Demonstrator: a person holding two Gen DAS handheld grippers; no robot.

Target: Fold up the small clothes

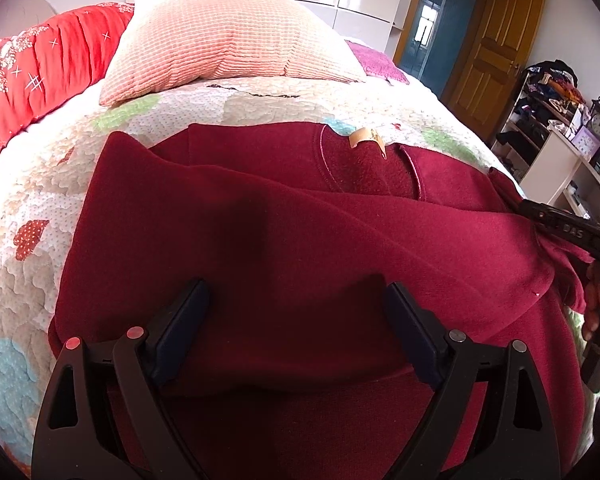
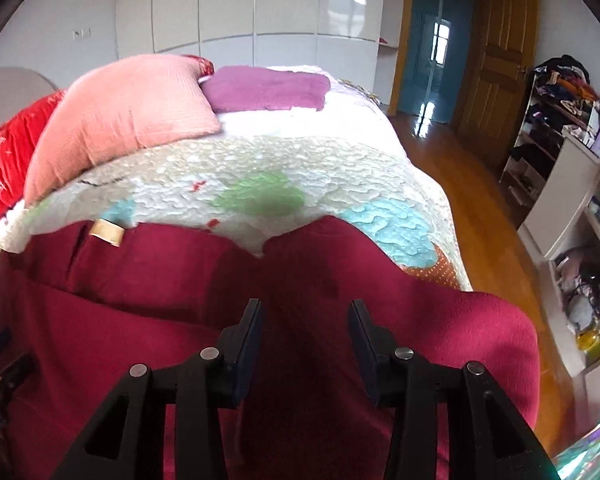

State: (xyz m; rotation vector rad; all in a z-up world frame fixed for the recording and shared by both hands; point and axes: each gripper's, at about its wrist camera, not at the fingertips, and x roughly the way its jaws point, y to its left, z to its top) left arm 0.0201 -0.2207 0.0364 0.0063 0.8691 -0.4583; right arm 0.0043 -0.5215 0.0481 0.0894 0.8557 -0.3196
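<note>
Both claws over the maroon top (image 1: 284,216), which lies flat on the quilted bed (image 1: 32,208), neck tag (image 1: 366,138) at 12 o'clock from me, long axis roughly 12 to 6. Left claw (image 1: 296,300) spread wide, gripping nothing, fabric directly under and ahead. Right claw (image 2: 305,316) about half open, also gripping nothing, hovering above the garment's right side; the bunched sleeve (image 1: 556,252) sits at 3 o'clock from the left claw, so the right claw is nearer. Readable text: "DAS" on the right claw's body; tag print too small to read.
</note>
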